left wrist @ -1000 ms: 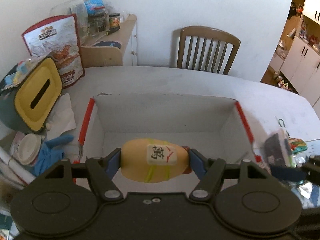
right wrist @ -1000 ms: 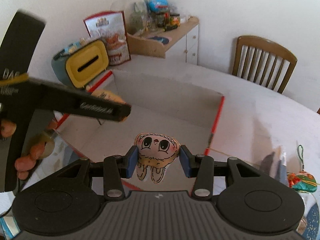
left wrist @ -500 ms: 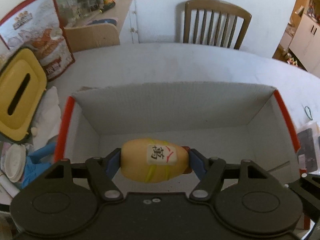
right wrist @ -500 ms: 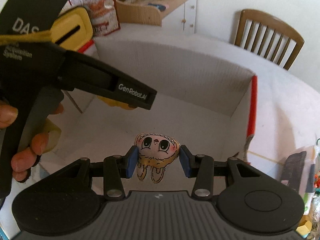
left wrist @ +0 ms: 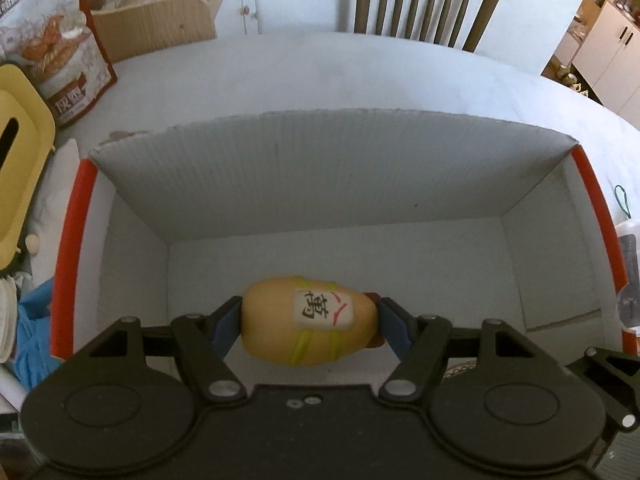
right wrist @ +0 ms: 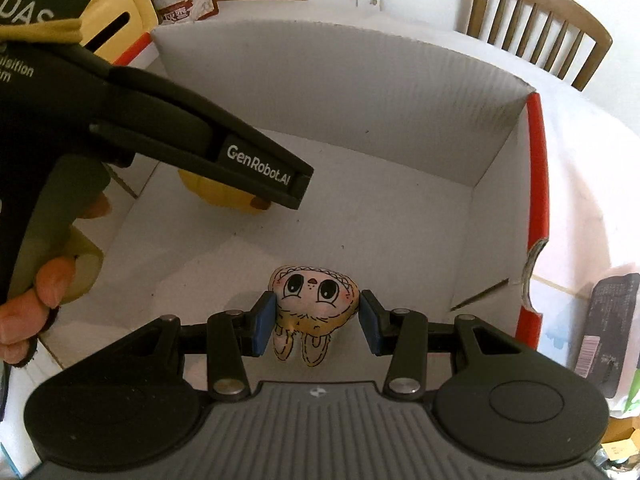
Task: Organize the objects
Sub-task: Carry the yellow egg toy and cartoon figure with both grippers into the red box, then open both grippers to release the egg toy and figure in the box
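My left gripper (left wrist: 310, 328) is shut on a yellow squishy toy (left wrist: 280, 320) with a white label carrying a Chinese character. It hangs low inside a white corrugated box (left wrist: 320, 176) with red side rims. My right gripper (right wrist: 316, 324) is shut on a small bunny-face toy (right wrist: 312, 296), also held inside the box (right wrist: 536, 168) near its front right. In the right wrist view the left gripper's black body (right wrist: 240, 160) crosses from the left, the yellow toy (right wrist: 220, 196) showing under it, with a hand (right wrist: 40, 292) on its handle.
A yellow-lidded tissue box (left wrist: 20, 172), a snack bag (left wrist: 52, 48) and a blue cloth (left wrist: 32, 328) crowd the box's left side. A black packet (right wrist: 608, 320) lies to its right. A wooden chair (left wrist: 428, 4) stands behind the white table (left wrist: 360, 72).
Both grippers have moved forward and down into the box, each still holding its toy. The box walls now fill both views.
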A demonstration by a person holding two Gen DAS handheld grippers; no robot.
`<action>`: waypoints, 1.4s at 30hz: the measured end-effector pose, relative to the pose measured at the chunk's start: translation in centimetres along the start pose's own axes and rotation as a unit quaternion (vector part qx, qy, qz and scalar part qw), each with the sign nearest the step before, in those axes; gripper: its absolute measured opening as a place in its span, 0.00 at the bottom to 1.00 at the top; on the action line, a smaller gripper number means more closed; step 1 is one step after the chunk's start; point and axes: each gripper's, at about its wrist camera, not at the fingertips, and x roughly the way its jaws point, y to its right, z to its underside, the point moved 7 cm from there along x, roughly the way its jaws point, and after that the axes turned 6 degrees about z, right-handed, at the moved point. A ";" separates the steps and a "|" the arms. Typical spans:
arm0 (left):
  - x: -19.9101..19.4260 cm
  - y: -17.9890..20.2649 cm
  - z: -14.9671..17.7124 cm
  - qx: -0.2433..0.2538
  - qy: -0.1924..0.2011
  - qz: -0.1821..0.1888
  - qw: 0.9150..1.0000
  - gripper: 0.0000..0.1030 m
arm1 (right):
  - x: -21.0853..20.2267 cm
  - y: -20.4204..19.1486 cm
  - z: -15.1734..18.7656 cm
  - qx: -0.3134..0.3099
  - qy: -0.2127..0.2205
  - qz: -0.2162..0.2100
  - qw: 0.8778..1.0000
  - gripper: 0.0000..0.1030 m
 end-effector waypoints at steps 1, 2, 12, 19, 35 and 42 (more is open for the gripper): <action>0.1 0.0 0.0 -0.001 -0.003 0.002 1.000 0.69 | 0.0 0.0 0.0 0.000 -0.001 0.002 1.000 0.43; 0.2 -0.1 0.1 -0.003 -0.006 0.003 1.000 0.69 | 0.1 0.0 0.0 0.000 -0.003 0.002 1.000 0.43; 0.9 -0.6 0.1 -0.010 -0.025 -0.001 1.000 0.74 | 0.0 0.0 0.4 0.001 -0.009 0.000 1.000 0.46; 0.0 -0.2 0.0 -0.002 -0.004 -0.010 1.000 0.83 | -1.1 -0.3 0.9 0.000 0.009 -0.009 1.000 0.56; -5.6 0.9 0.7 -0.026 0.067 0.006 0.997 0.85 | -7.2 1.3 2.1 0.044 0.076 -0.048 0.995 0.65; -9.4 2.4 1.5 -0.019 0.118 0.013 0.993 0.86 | -11.3 3.2 3.4 0.060 0.115 -0.058 0.990 0.70</action>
